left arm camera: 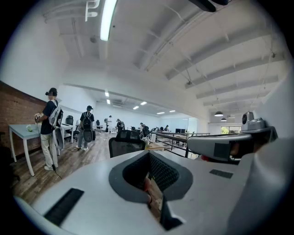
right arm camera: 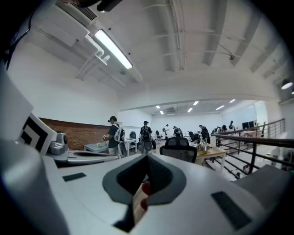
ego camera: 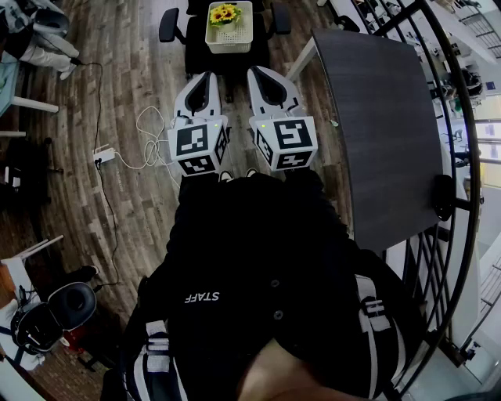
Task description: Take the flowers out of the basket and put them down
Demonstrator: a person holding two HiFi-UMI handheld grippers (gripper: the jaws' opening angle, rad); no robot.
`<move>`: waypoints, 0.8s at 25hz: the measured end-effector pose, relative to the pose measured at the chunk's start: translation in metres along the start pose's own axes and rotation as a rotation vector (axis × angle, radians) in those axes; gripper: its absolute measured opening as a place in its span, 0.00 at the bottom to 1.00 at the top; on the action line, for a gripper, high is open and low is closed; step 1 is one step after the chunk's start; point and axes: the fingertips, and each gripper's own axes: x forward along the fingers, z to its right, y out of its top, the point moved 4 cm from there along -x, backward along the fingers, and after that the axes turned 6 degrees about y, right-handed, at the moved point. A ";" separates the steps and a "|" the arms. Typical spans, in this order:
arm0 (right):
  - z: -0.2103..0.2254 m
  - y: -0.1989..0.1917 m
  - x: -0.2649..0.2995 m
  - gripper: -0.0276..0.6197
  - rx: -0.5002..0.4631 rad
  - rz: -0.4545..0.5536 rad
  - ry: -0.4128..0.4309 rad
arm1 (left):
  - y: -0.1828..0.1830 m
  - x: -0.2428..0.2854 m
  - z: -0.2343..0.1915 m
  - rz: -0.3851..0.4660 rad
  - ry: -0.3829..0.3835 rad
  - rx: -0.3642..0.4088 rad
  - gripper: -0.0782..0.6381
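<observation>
A white basket (ego camera: 213, 39) holding yellow flowers (ego camera: 224, 14) rests on the seat of a black office chair (ego camera: 174, 23) at the top of the head view. My left gripper (ego camera: 205, 76) and right gripper (ego camera: 259, 71) are held side by side close to my body. They point at the chair from a short distance away. Both are shut and hold nothing. In the left gripper view the left gripper (left arm camera: 149, 154) sits below the chair's back (left arm camera: 126, 146). In the right gripper view the right gripper (right arm camera: 147, 157) does too. Neither of these views shows the basket.
A dark grey table (ego camera: 383, 117) stands to my right, with a black railing (ego camera: 463, 157) beyond it. A white cable and power strip (ego camera: 104, 154) lie on the wood floor at left. Another chair (ego camera: 70, 305) is at lower left. People (left arm camera: 49, 128) stand farther off.
</observation>
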 end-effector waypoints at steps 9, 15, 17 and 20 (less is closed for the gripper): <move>-0.006 -0.005 0.026 0.06 0.032 0.008 -0.036 | -0.015 0.014 -0.027 -0.022 -0.037 -0.009 0.11; -0.013 -0.017 0.041 0.06 0.060 -0.005 -0.052 | -0.034 0.020 -0.044 -0.090 -0.086 -0.005 0.11; -0.014 -0.023 0.048 0.06 0.063 -0.017 -0.062 | -0.041 0.023 -0.054 -0.102 -0.075 -0.009 0.11; -0.016 -0.036 0.059 0.06 0.066 -0.045 -0.075 | -0.053 0.030 -0.068 -0.125 -0.062 -0.027 0.11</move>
